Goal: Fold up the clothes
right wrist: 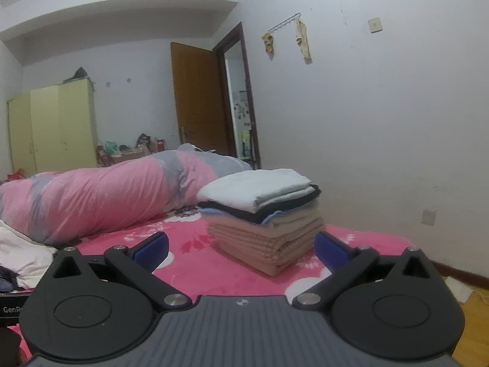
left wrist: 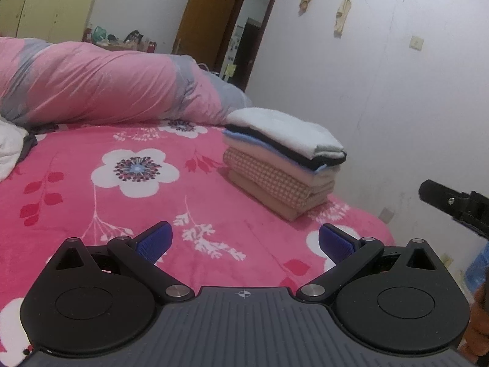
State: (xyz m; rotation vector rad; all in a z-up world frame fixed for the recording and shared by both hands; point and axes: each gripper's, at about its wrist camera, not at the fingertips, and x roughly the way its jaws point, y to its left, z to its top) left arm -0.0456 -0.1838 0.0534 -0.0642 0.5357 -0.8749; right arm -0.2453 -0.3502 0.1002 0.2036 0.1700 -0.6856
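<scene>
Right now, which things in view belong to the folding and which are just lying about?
Job: neat stack of folded clothes; loose white unfolded garment; open left gripper; open right gripper.

Lying about: rolled pink-and-grey quilt; yellow-green wardrobe; brown wooden door.

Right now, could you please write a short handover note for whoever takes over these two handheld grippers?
Left gripper: open, empty, above the pink floral bedspread.
Right gripper: open, empty, facing the stack.
Done: a neat stack of folded clothes, pale top piece over black, blue, beige and checked layers, sits near the white wall.
Left: a crumpled white garment lies unfolded at the bed's left edge, beside the rolled pink and grey quilt.
</scene>
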